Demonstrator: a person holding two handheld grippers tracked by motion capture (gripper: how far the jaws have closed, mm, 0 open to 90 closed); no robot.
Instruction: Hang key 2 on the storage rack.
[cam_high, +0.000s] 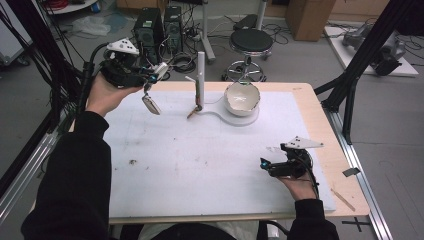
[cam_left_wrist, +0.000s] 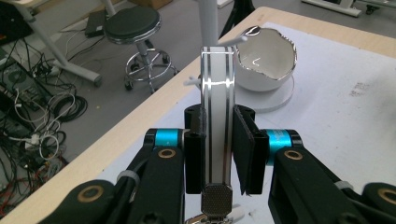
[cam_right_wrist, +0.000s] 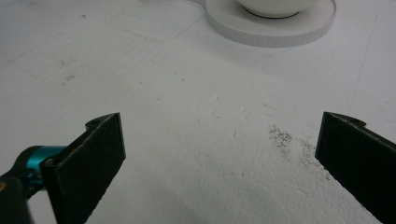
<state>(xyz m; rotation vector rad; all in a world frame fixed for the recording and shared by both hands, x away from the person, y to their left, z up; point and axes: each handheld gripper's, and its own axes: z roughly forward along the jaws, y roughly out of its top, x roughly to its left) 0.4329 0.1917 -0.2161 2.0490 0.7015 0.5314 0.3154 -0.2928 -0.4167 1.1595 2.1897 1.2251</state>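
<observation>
The left gripper (cam_high: 150, 80) clamps its fingers on a spoon (cam_left_wrist: 216, 116) handle, above the table's far left corner: rigid, slick polished metal, best gripped mid-handle. The right gripper (cam_high: 267, 166) rests released.

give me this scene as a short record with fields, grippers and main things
left gripper: shut on spoon handle, held above table's far left corner
spoon: metal, bowl end hangs down in high view
right gripper: open, nothing between jaws, low over mat
bowl: white, chipped rim, on round white base
stand: white upright post left of bowl
mat: white, some dark specks
</observation>
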